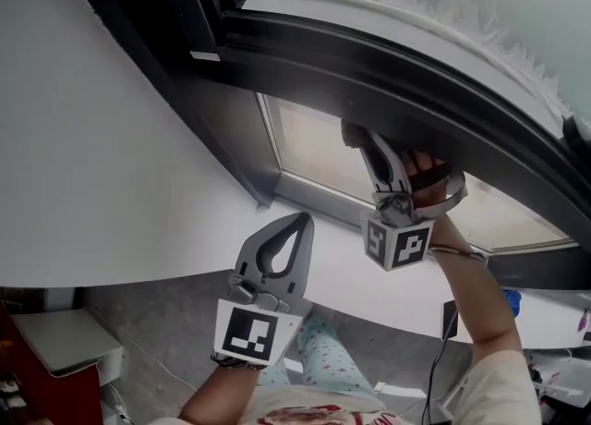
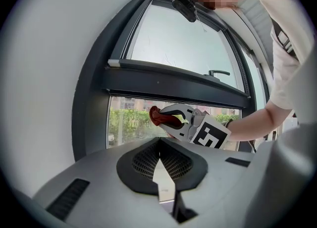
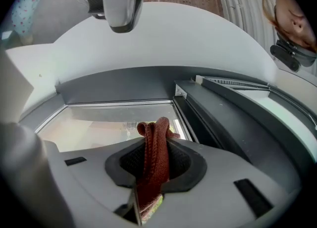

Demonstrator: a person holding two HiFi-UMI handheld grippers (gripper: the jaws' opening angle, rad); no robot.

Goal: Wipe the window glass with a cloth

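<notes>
The window has a dark frame and a lower pane of glass (image 1: 314, 151) under a thick crossbar (image 1: 388, 77). My right gripper (image 1: 355, 137) is raised to the top of that pane, close under the crossbar, and is shut on a dark red knitted cloth (image 3: 154, 147). The cloth (image 2: 158, 116) bunches out past the jaw tips, near the glass (image 3: 94, 128); I cannot tell whether it touches. My left gripper (image 1: 302, 222) hangs lower and to the left, away from the glass, shut with nothing in it. The left gripper view shows the right gripper (image 2: 171, 118) in front of the pane (image 2: 126, 123).
White wall (image 1: 111, 137) flanks the window on the left. An upper pane (image 2: 183, 43) with a handle (image 2: 218, 73) sits above the crossbar. A low white-topped cabinet (image 1: 60, 340) stands on the floor at lower left. A cable (image 1: 441, 358) hangs by the person's right arm.
</notes>
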